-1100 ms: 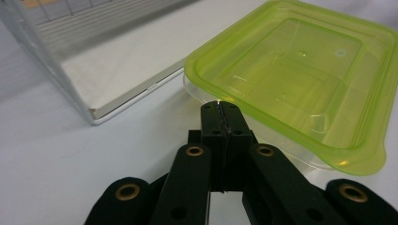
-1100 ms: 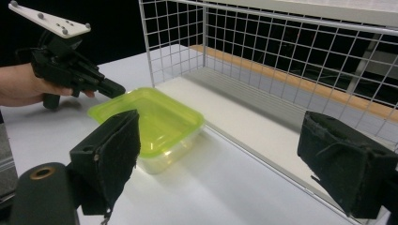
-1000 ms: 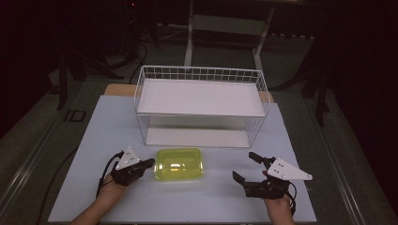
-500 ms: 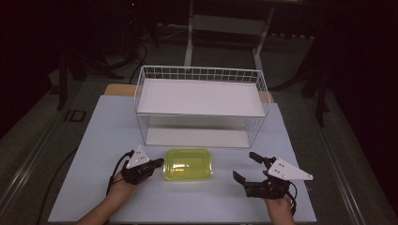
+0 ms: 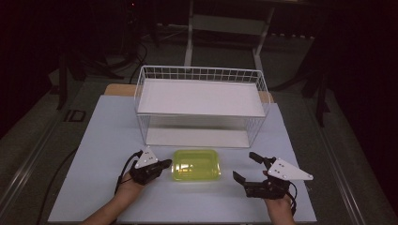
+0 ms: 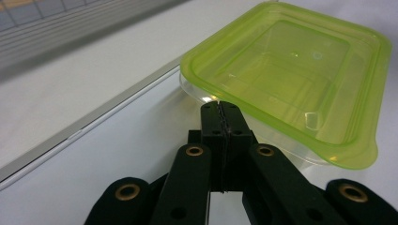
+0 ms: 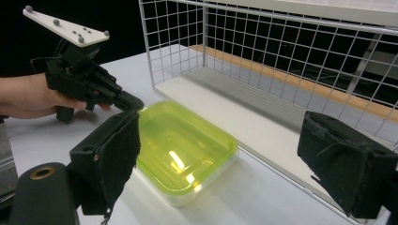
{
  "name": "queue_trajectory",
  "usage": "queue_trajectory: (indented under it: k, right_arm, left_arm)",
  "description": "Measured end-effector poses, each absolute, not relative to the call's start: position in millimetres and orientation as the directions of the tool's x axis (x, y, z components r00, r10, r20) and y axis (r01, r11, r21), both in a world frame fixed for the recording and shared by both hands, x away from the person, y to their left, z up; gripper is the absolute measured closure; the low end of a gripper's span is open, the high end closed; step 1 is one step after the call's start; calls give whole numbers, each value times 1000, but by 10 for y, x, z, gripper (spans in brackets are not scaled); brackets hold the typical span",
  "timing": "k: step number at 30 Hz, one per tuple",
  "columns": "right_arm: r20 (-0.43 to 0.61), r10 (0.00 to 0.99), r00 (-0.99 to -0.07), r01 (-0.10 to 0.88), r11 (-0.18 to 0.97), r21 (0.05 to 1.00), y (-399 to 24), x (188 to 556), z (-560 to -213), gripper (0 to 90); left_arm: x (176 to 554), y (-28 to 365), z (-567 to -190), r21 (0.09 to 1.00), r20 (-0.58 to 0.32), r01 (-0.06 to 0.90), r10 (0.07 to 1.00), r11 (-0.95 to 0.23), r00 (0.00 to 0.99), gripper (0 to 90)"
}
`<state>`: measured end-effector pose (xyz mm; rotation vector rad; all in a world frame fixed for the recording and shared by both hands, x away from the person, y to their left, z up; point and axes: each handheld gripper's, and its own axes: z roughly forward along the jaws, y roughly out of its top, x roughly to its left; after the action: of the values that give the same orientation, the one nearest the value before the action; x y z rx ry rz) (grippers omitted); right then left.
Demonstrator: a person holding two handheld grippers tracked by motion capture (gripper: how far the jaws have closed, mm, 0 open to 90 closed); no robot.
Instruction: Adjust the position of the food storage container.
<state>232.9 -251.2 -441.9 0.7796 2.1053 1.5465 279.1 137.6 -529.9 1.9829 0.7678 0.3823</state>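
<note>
left gripper (image 5: 165,164) fingers pressed together at container (image 5: 196,164) | right gripper (image 5: 247,167) fingers spread | wire rack (image 5: 200,73) behind

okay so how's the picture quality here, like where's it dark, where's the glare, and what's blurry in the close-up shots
High view: the surroundings are nearly black while the pale tabletop and white wire shelf rack are lit. Right gripper view: bright glare streaks sit on the translucent yellow-green plastic container lid, and its own open black jaws are soft at the edges. Left gripper view: the rack in the top left corner is blurred; the shut left gripper is sharp.

Left gripper (image 5: 165,165) fingers pressed together; right gripper (image 5: 246,167) fingers spread.
</note>
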Motion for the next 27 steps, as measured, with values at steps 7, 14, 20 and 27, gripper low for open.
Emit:
queue_trajectory:
  k: [7,14,20,27]
  right_arm:
    - [-2,649,-760,197,234,952,-2497,2328,-4428,135]
    - [3,653,-757,202,230,952,-2505,2339,-4435,135]
    - [9,652,-758,207,227,952,-2480,2344,-4444,124]
    - [-3,652,-758,227,269,936,-2426,2393,-4465,115]
  left_arm:
    - [2807,1292,-5303,864,-47,356,646,-357,762,900]
    - [2801,1358,-5262,871,-63,366,663,-329,746,847]
    - [2792,1469,-5073,883,-182,425,690,-198,700,352]
    - [2732,1465,-4925,877,-260,456,654,-148,711,18]
